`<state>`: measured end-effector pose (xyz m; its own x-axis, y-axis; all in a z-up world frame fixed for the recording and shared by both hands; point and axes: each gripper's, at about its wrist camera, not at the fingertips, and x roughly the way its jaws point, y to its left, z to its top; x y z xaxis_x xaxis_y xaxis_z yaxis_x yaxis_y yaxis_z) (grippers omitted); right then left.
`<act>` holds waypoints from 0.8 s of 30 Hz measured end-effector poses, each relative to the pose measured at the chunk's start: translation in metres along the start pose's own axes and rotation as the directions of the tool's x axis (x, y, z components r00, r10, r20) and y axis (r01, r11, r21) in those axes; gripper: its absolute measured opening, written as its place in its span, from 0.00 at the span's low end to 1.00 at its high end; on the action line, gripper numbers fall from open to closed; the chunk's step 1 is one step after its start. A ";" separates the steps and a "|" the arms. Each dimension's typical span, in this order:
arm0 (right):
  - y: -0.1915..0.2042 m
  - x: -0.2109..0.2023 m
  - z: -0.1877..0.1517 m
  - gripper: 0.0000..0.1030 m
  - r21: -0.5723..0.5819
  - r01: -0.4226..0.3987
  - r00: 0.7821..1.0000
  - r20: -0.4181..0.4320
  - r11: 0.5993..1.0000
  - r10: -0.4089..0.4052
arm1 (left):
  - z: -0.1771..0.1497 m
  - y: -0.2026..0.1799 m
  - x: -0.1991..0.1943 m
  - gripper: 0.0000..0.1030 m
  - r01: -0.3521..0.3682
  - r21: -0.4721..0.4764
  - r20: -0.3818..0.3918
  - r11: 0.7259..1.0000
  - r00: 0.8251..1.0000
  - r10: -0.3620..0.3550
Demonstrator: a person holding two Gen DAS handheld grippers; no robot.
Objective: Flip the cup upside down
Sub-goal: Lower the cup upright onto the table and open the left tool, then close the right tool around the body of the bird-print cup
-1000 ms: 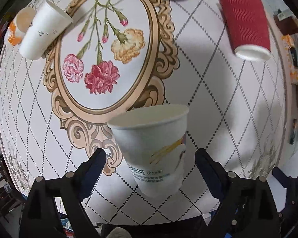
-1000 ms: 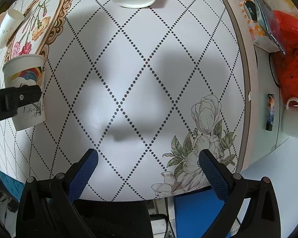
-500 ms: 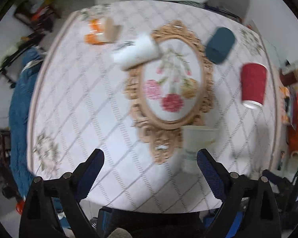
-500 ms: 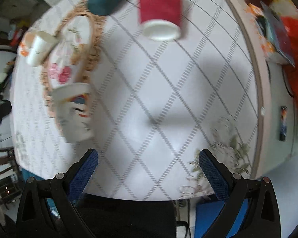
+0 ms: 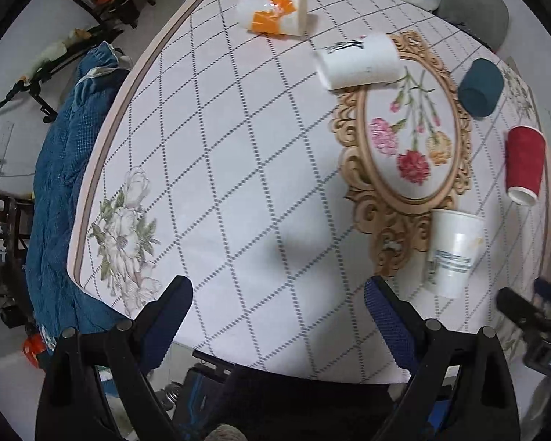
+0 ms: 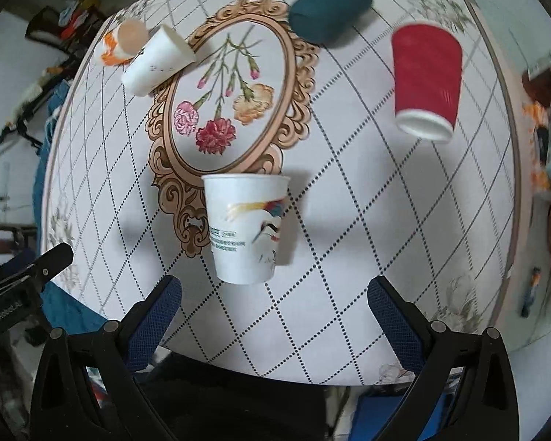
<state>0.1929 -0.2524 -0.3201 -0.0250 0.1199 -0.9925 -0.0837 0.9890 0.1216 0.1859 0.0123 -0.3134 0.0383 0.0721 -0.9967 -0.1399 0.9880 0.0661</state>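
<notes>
Both the left hand-held gripper [image 5: 277, 305] and right hand-held gripper [image 6: 273, 303] gape apart, holding nothing; the white cup [image 6: 246, 228] seemingly stands mouth-down.

white crane-print cup [image 6: 247, 228], red cup [image 6: 426, 81], teal cup [image 6: 328, 7]

A second ago the white paper cup with the crane print [image 6: 247, 228] sat between the blue-padded fingers [image 5: 172, 307] of the left gripper [image 5: 277, 308]. That gripper has since pulled back and swung left, so the cup [image 5: 453, 251] now stands free on the desk [image 5: 238, 169], off to the right of its open fingers. The right gripper [image 6: 273, 308] has drawn back and turned toward the cup, which has gone from the far left edge of its view to near centre, just ahead of its open fingers [image 6: 393, 310].
</notes>
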 end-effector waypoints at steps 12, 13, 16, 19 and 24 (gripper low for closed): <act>0.093 -0.011 -0.014 1.00 -0.710 0.517 0.846 0.339 0.477 -0.412 | 0.004 0.005 0.026 0.93 0.026 0.081 0.011 0.996 1.000 -0.027; 0.100 -0.005 -0.022 1.00 -0.767 0.541 0.817 0.382 0.345 -0.432 | 0.003 0.005 0.029 0.93 0.031 0.082 0.006 0.996 0.999 -0.031; 0.109 0.015 -0.046 1.00 -0.844 0.535 0.748 0.487 -0.023 -0.451 | 0.002 0.005 0.036 0.93 0.045 0.071 -0.014 0.996 0.999 -0.044; 0.108 0.034 -0.075 1.00 -0.817 0.454 0.713 0.573 -0.357 -0.405 | 0.000 0.007 0.043 0.93 0.054 0.047 -0.031 0.997 0.998 -0.053; 0.089 0.063 -0.112 1.00 -0.579 0.258 0.721 0.648 -0.773 -0.245 | -0.002 0.010 0.054 0.93 0.040 0.002 -0.057 0.999 0.998 -0.040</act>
<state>0.0728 -0.1662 -0.3701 0.6484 -0.1003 -0.7546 -0.5187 -0.7838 -0.3414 0.1844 0.0259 -0.3663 -0.0126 0.0247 -0.9996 -0.1359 0.9904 0.0262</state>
